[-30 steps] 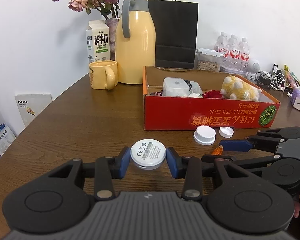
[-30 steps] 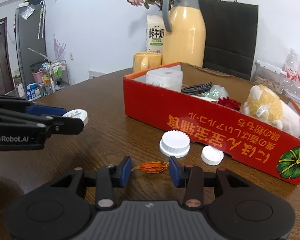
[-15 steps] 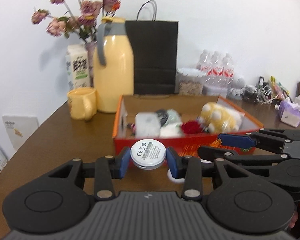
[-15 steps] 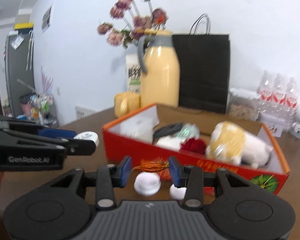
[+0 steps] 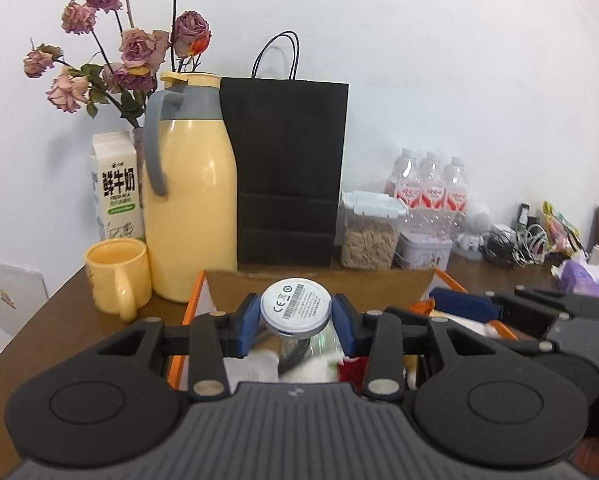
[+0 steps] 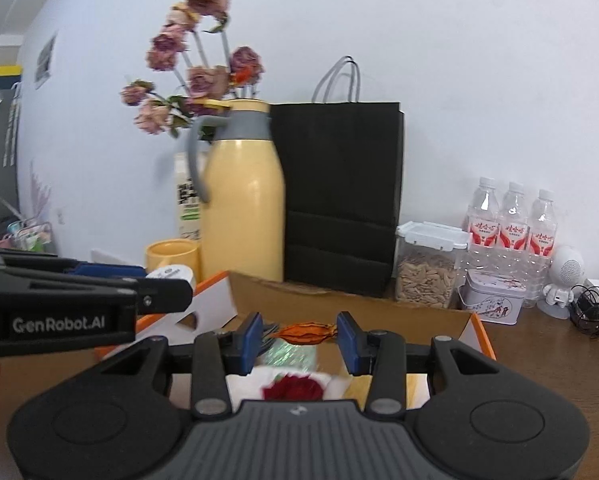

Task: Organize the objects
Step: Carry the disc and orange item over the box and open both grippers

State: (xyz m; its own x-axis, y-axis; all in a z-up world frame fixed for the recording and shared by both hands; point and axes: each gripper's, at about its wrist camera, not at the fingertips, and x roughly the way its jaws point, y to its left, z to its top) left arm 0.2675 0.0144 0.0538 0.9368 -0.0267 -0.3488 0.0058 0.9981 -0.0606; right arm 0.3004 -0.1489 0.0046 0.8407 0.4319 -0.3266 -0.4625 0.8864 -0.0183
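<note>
Both claws hang over the open orange cardboard box (image 6: 475, 330) on the brown counter (image 5: 71, 320). The left claw (image 5: 296, 322) is closed part-way on a round white disc (image 5: 296, 307) with a barcode label, its blue pads pressing either side. The right claw (image 6: 303, 340) pinches a small orange twisted-wrapper sweet (image 6: 305, 331) by its ends. The claws' black bodies cover most of the box. Only blurred bits show below: a red flower (image 6: 295, 388), something white, a shiny wrapper. A yellow jug (image 5: 191, 216) and black paper bag (image 5: 291, 172) stand behind the box.
</note>
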